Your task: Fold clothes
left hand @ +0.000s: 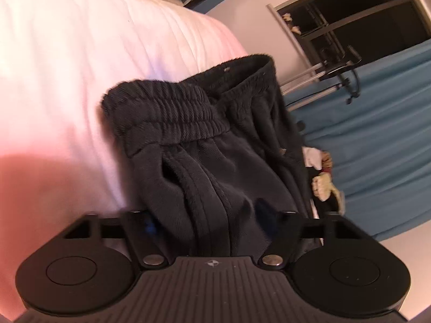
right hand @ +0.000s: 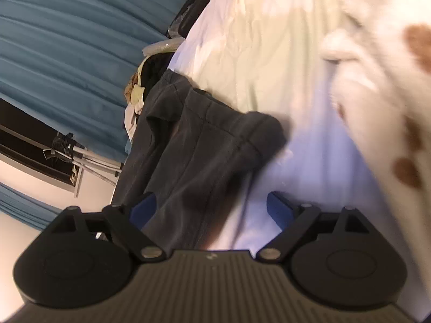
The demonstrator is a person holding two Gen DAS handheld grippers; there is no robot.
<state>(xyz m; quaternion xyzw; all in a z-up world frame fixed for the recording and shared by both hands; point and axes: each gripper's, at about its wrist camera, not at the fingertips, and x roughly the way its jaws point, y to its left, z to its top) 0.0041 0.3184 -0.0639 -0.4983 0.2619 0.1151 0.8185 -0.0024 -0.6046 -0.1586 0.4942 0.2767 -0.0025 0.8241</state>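
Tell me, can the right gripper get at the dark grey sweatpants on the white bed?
Probably yes: the right gripper stands open with the dark grey sweatpants lying between its fingers, nothing in the way.

White quilted bedding, blue curtain, brown-spotted white fabric, dark window.

A home bedroom: a bed with white bedding, blue curtains, and a dark window.
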